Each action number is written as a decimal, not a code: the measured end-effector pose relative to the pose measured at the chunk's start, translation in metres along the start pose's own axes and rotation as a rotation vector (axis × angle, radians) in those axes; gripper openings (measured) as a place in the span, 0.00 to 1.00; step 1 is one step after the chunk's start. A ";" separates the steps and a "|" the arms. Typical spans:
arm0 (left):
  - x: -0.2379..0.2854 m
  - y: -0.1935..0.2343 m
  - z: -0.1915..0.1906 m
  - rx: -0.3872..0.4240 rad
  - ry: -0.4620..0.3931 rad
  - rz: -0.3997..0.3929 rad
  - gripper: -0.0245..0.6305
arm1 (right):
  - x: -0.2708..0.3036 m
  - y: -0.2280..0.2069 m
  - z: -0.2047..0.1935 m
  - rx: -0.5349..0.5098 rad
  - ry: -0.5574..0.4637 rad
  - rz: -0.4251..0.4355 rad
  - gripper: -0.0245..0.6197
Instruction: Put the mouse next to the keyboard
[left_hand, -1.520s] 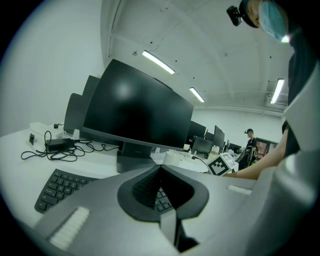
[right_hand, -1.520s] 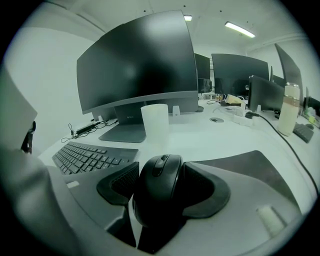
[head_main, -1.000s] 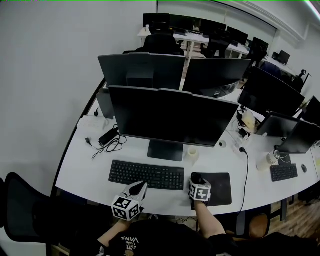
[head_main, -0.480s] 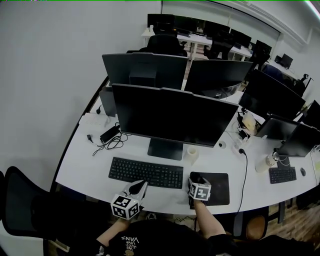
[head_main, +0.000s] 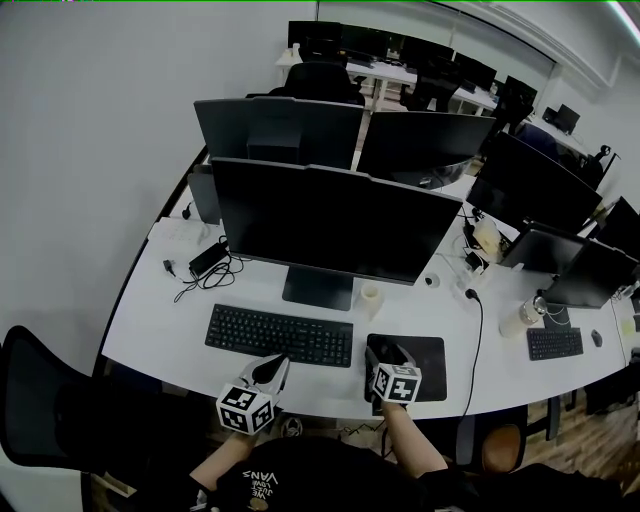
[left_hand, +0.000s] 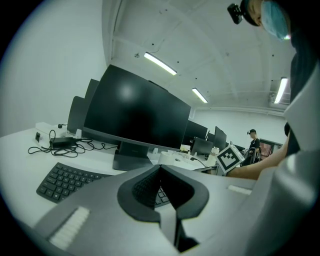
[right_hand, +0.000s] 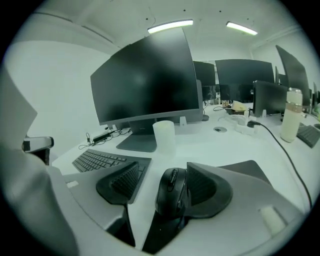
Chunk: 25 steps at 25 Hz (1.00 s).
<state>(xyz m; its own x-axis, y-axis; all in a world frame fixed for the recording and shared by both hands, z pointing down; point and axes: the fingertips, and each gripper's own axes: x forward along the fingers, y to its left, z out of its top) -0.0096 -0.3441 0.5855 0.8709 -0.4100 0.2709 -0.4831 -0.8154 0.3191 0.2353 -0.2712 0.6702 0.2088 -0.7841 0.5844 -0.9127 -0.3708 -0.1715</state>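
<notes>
White desk (head_main: 160, 320) fills the middle of the head view, and the big dark monitor (head_main: 330, 220) stands over it. Below that, lower centre of the frame, lies the black keyboard (head_main: 278, 335), and just to its right the black mouse pad (head_main: 425, 352). Now the left gripper (left_hand: 160, 170), low in the frame near the keyboard's front edge: its jaws are pressed together at the tips with nothing between them, so it's idle. The right gripper (right_hand: 162, 171) is the busy one. Its jaws stand wide apart with the mouse (right_hand: 171, 192) between them, the mouse's right flank against the right-hand jaw and a clear gap to the left-hand one, so there's no grip on it. The mouse sits at the pad's left edge, close to the keyboard's right end, with a strip of bare desk between. That reads as nearly done. If this spot counts as beside the keyboard, only backing the jaws away remains. If not, they must close and slide it left. The little pale cup (right_hand: 164, 136) stands clear behind.
</notes>
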 end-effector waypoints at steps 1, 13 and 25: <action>0.000 -0.003 -0.001 -0.001 0.000 -0.001 0.04 | -0.005 0.002 0.004 -0.001 -0.013 0.012 0.50; 0.006 -0.040 -0.004 -0.009 -0.027 0.021 0.04 | -0.072 0.012 0.039 -0.046 -0.167 0.120 0.34; 0.011 -0.084 -0.013 -0.007 -0.057 0.039 0.04 | -0.121 0.003 0.047 -0.100 -0.256 0.205 0.05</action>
<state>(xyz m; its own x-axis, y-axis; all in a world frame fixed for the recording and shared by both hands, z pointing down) 0.0392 -0.2751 0.5738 0.8549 -0.4643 0.2314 -0.5174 -0.7953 0.3158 0.2235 -0.2011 0.5621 0.0875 -0.9415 0.3255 -0.9721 -0.1520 -0.1785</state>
